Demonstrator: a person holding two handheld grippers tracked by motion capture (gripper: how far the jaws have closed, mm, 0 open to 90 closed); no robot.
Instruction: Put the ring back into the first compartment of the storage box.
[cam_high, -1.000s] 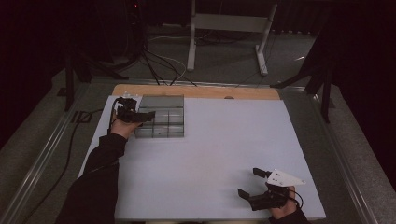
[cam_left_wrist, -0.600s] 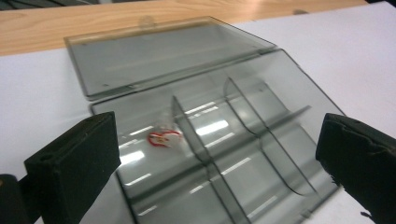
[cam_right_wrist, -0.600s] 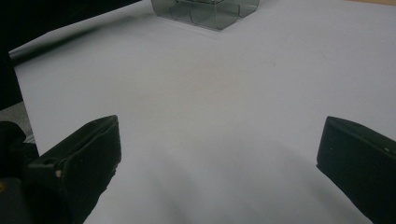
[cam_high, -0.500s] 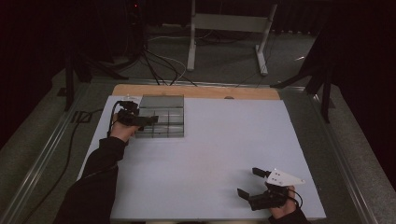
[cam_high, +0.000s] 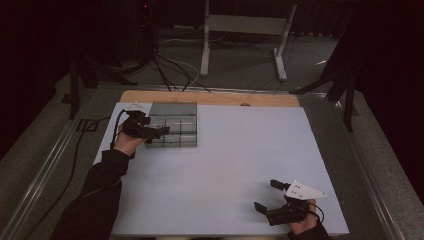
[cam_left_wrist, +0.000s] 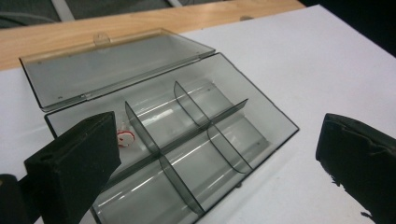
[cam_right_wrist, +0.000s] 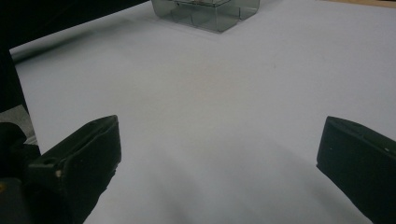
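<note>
A smoky clear plastic box (cam_high: 181, 131) with several compartments lies at the table's far left, its lid (cam_left_wrist: 107, 63) folded back flat. One compartment near my left jaw holds a small red and white piece (cam_left_wrist: 125, 138). My left gripper (cam_high: 151, 131) hovers over the box's left end, open wide with nothing between its jaws; in the left gripper view the left gripper (cam_left_wrist: 219, 144) frames the dividers (cam_left_wrist: 187, 135). My right gripper (cam_high: 265, 195) rests open and empty near the front right edge. In the right gripper view the right gripper (cam_right_wrist: 219, 149) faces bare white tabletop, the box (cam_right_wrist: 205, 11) far off.
A white sheet (cam_high: 250, 145) covers the table, and a wooden strip (cam_high: 215, 98) runs along its far edge. Cables (cam_high: 82, 150) trail off the left side. Beyond the table stand a metal frame (cam_high: 240, 30) and dark floor.
My left gripper has slid a little toward the near side over the box's left end. The right gripper has stayed put.
</note>
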